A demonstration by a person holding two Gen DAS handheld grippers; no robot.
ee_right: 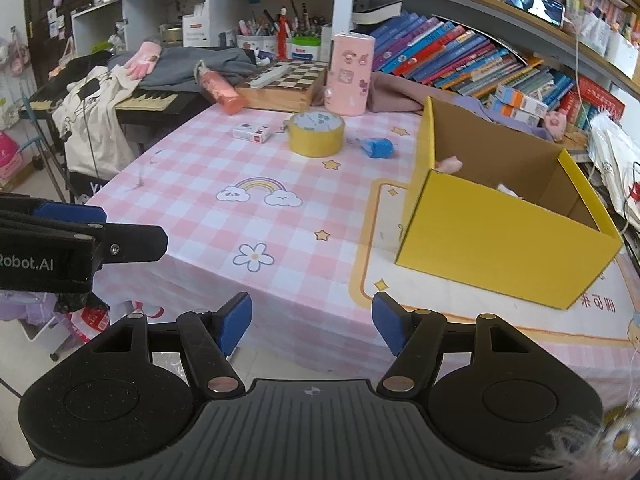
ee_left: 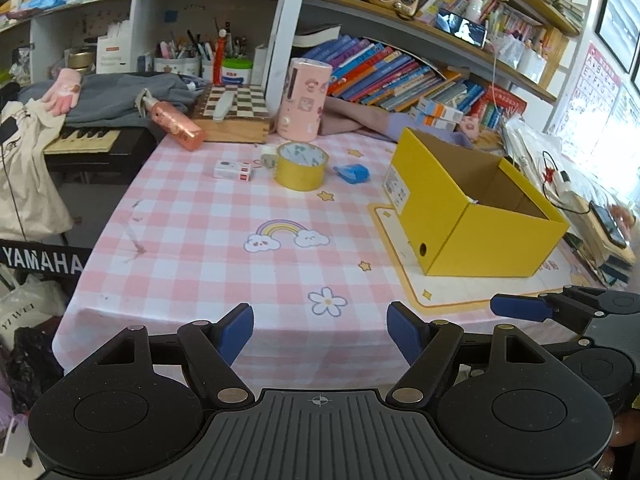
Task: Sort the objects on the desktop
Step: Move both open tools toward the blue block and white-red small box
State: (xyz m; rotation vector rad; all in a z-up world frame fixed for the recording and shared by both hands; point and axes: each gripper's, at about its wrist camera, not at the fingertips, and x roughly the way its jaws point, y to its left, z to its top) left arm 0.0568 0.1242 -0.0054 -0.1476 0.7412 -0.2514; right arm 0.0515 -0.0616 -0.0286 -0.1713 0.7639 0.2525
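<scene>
Both tools empty at the near bench edge, sorting not finished.

My left tool (ee_left: 320, 336) and right tool (ee_right: 312, 326) hang with fingers apart, gripping nothing. Wide yellow tape roll (ee_left: 301, 165), small white-and-red carton (ee_left: 233, 170) and blue plastic sharpener-like piece (ee_left: 353, 173) lie near the far bench edge; open yellow cardboard box (ee_left: 460, 216) sits toward the right edge. Risk: tape roll looks too wide for my tool and could slip; reaching may knock the pink cylindrical canister (ee_left: 304, 100) behind.

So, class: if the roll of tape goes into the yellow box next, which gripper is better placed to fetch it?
Probably the left gripper: open, empty, and the tape lies almost straight ahead. The right gripper sits nearer the yellow box.
</scene>
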